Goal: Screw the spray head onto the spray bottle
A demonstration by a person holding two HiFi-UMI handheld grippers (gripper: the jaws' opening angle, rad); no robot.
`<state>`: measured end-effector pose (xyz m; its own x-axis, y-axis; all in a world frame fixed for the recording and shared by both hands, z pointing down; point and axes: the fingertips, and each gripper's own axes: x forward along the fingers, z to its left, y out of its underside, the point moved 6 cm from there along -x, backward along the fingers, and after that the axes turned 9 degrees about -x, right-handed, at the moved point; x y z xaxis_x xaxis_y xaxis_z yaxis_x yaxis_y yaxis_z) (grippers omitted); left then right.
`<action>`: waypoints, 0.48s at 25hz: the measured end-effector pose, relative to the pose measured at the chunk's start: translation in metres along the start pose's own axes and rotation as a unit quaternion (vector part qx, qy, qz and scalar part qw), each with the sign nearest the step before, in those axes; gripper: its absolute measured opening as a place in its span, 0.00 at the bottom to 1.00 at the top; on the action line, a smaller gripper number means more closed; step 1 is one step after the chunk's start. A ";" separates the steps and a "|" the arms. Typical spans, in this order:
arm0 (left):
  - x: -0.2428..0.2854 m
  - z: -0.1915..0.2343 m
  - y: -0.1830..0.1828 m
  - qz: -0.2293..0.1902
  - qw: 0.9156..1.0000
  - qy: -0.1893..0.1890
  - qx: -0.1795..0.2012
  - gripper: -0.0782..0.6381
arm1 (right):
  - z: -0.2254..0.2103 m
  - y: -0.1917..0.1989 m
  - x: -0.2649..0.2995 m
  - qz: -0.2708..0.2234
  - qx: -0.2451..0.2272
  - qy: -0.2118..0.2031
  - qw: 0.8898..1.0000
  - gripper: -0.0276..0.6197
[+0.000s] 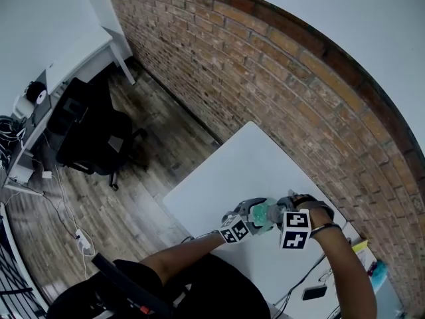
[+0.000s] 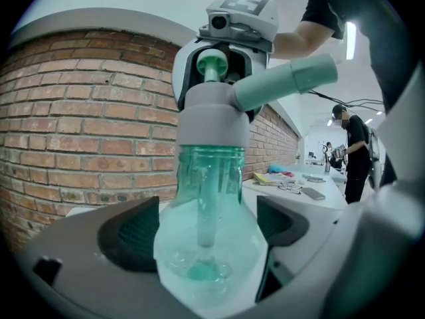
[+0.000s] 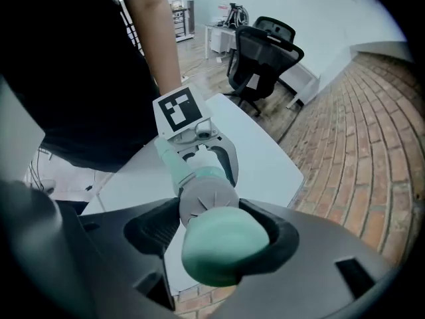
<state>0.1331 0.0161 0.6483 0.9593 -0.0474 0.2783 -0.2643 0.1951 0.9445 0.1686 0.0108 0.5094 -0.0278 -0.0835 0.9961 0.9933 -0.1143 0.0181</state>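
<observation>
Spray bottle (image 2: pixel 209 178), clear green, stands upright over the white table (image 1: pixel 252 158), and my left gripper (image 2: pixel 206 231) pinches it at its round belly. Its spray head (image 2: pixel 212 121) sits on the neck, nozzle sticking out sideways. My right gripper (image 3: pixel 218 234) points straight down toward the table, jaws closed on that spray head's top.

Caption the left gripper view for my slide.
Left claw grips the teal spray bottle; the spray head sits on its neck, brick wall behind.

Teal transp. bottle (image 2: pixel 206 241) w/ grey-mint spray head (image 2: pixel 212 121)
</observation>
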 end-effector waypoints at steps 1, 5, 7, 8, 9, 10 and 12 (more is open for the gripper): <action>0.000 0.000 0.000 0.000 1.000 -0.001 0.000 0.73 | -0.001 0.000 0.000 0.002 0.014 -0.001 1.000 0.47; -0.001 0.000 -0.001 -0.001 1.000 0.000 -0.001 0.73 | -0.003 0.000 0.000 -0.002 0.071 -0.006 0.997 0.47; -0.001 0.000 -0.001 0.000 1.000 -0.001 -0.001 0.73 | -0.003 0.001 0.000 -0.009 0.107 -0.004 0.994 0.47; 0.000 0.000 -0.001 -0.001 1.000 -0.001 0.000 0.73 | -0.004 0.001 -0.001 -0.013 0.129 -0.002 0.992 0.47; 0.000 0.000 -0.002 0.000 1.000 -0.002 0.000 0.73 | -0.004 0.002 -0.001 -0.017 0.150 0.001 0.988 0.47; -0.001 0.000 -0.002 0.000 1.000 -0.002 -0.001 0.73 | -0.004 0.003 -0.001 -0.020 0.175 0.004 0.984 0.47; -0.001 -0.001 -0.002 -0.001 1.000 -0.004 -0.001 0.73 | -0.005 0.004 -0.002 -0.025 0.237 0.011 0.971 0.47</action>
<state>0.1329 0.0166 0.6460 0.9589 -0.0548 0.2783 -0.2628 0.1975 0.9444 0.1720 0.0054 0.5074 -0.0747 -0.1117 0.9909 0.9304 0.3497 0.1096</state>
